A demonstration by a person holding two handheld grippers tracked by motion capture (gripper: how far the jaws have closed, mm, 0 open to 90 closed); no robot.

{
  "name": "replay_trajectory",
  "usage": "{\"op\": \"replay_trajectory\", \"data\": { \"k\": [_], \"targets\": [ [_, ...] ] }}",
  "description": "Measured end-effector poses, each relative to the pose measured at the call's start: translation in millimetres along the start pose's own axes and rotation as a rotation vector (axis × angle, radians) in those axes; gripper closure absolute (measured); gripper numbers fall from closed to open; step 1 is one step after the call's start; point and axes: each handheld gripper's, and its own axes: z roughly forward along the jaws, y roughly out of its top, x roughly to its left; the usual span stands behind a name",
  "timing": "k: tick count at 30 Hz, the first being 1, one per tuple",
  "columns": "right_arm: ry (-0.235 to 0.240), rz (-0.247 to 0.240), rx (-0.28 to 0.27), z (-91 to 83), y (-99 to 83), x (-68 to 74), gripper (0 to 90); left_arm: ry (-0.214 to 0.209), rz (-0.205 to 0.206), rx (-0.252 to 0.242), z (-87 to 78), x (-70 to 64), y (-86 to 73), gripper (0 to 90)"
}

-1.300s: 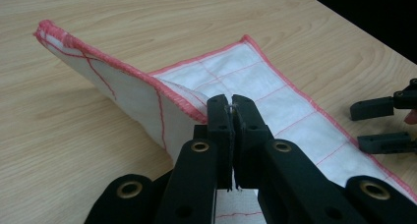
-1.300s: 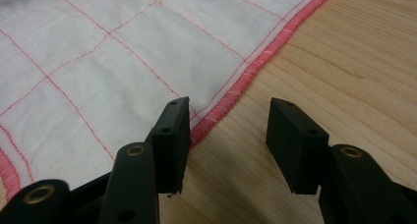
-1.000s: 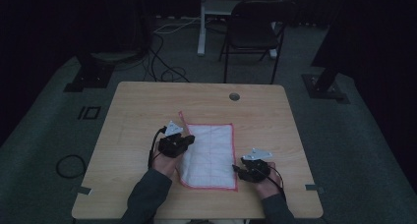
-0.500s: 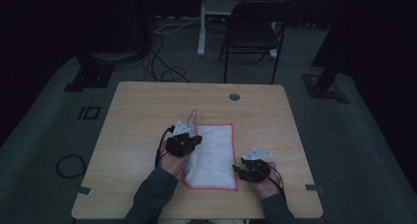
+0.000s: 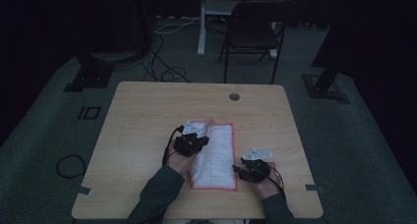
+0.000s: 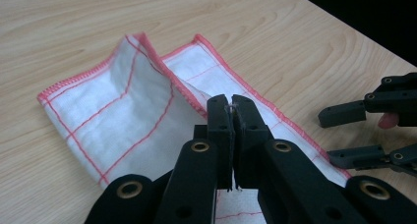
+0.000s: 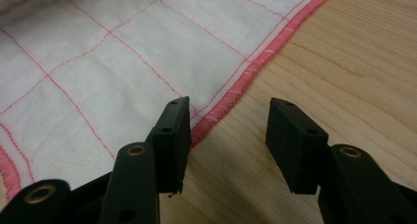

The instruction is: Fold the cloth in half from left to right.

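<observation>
A white cloth [image 5: 219, 153] with red grid lines and a red hem lies on the wooden table [image 5: 147, 116]. My left gripper [image 5: 195, 140] is shut on the cloth's left edge [image 6: 196, 98] and holds it lifted and folded over toward the right. In the left gripper view the raised flap [image 6: 123, 106] hangs over the flat half [image 6: 231, 81]. My right gripper [image 5: 248, 169] stands open at the cloth's right hem [image 7: 241, 86], low on the table; its jaws straddle the hem with nothing held. The left gripper view also catches the right gripper [image 6: 364, 130] at far right.
A round cable hole [image 5: 234, 96] sits near the table's far edge. A dark chair [image 5: 255, 32] and a white desk leg [image 5: 201, 22] stand beyond the table, with cables [image 5: 162, 67] on the floor. Bare wood stretches left of the cloth.
My left gripper has carried the cloth's left edge up and rightward, folding it over the rest. The right gripper has stayed put.
</observation>
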Motion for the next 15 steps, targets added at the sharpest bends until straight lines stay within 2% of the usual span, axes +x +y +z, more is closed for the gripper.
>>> {"op": "replay_trajectory", "data": {
  "k": [15],
  "targets": [
    [0.003,0.006,0.001,0.2,-0.1,-0.1,52.1,-0.034,0.018,0.020,13.4,-13.7,9.3,88.4]
  ]
}}
